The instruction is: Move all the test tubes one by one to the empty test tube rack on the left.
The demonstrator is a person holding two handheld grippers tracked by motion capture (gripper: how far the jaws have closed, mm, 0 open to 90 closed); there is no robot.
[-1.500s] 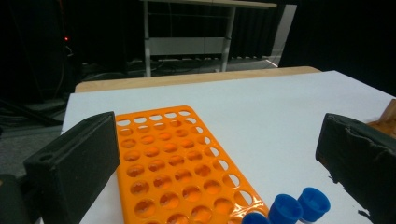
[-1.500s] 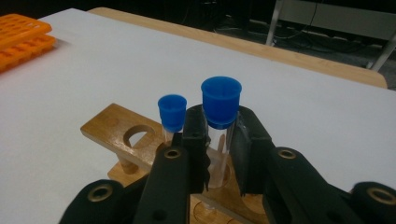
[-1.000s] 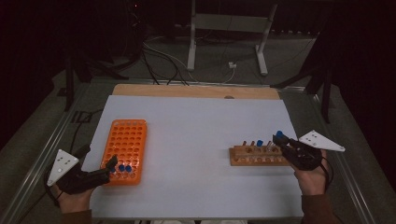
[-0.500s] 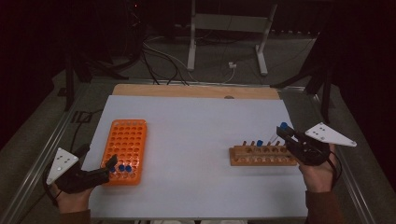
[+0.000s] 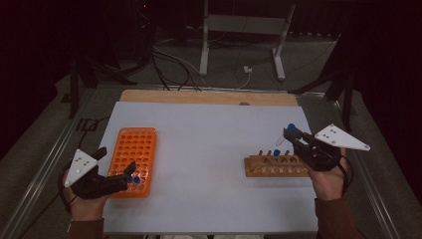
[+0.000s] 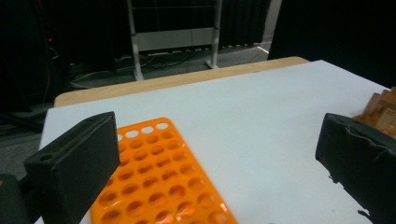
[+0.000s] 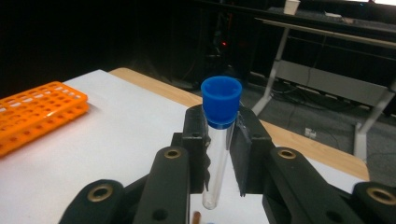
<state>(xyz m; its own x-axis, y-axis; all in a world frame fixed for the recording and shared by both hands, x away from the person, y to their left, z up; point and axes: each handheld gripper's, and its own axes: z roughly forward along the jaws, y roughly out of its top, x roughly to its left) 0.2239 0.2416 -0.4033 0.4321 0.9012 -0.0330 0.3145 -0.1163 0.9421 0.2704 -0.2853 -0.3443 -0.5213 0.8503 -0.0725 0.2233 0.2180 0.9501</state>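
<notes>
We read no writing anywhere. Right claw (image 7: 219, 154) clamps a blue-capped test tube (image 7: 218, 140), held above the wooden rack (image 5: 276, 167). Left claw (image 5: 130, 175) gapes apart, far off over the orange rack (image 5: 137, 149), its front edge cut off.

The left tool (image 5: 130, 173) sits low in the person's left hand (image 5: 85, 205), jaws spread wide and pointing inward. The right tool (image 5: 290, 134), raised in the right hand (image 5: 328, 181), has its jaws clamped together.
</notes>
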